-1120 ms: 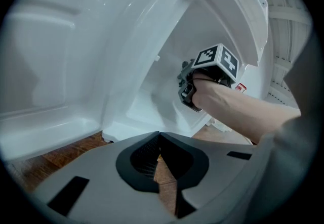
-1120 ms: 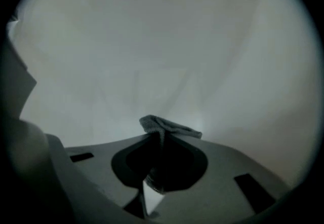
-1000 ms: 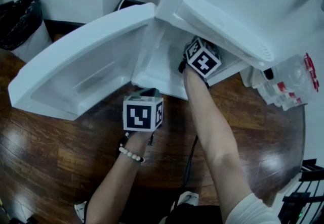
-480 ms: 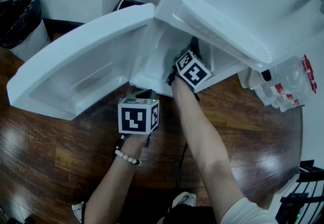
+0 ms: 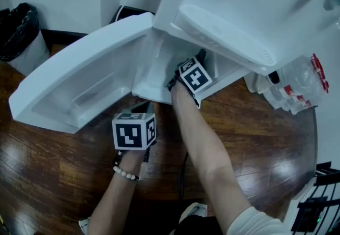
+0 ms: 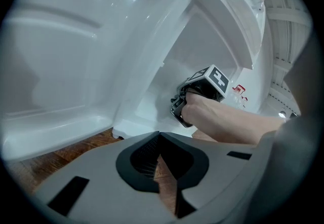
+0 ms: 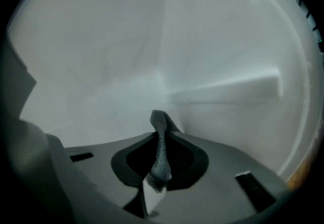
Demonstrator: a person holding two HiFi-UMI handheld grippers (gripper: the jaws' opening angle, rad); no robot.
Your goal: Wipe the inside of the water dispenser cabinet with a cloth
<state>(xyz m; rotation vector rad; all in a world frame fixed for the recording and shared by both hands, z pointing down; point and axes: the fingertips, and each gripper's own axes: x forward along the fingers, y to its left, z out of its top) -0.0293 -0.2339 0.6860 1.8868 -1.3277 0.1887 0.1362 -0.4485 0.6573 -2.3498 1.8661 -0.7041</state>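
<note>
The white water dispenser (image 5: 249, 11) stands with its lower cabinet (image 5: 159, 77) open and its door (image 5: 79, 77) swung out to the left. My right gripper (image 7: 161, 165) reaches inside the cabinet, shut on a dark grey cloth (image 7: 160, 142) that sticks up between its jaws near the white inner wall (image 7: 116, 56). In the head view only its marker cube (image 5: 193, 77) shows at the cabinet mouth. My left gripper (image 6: 161, 167) hangs outside in front of the door, shut with nothing in it. The left gripper view shows the right hand (image 6: 212, 114) at the cabinet opening.
A bin with a black bag (image 5: 20, 32) stands at the far left by the wall. Clear plastic containers (image 5: 297, 88) sit to the right of the dispenser. The floor is dark wood (image 5: 255, 144). A black wire rack (image 5: 319, 197) is at the lower right corner.
My right gripper has slid left and slightly nearer along the cabinet mouth. The left gripper has drifted left and down, away from the door.
</note>
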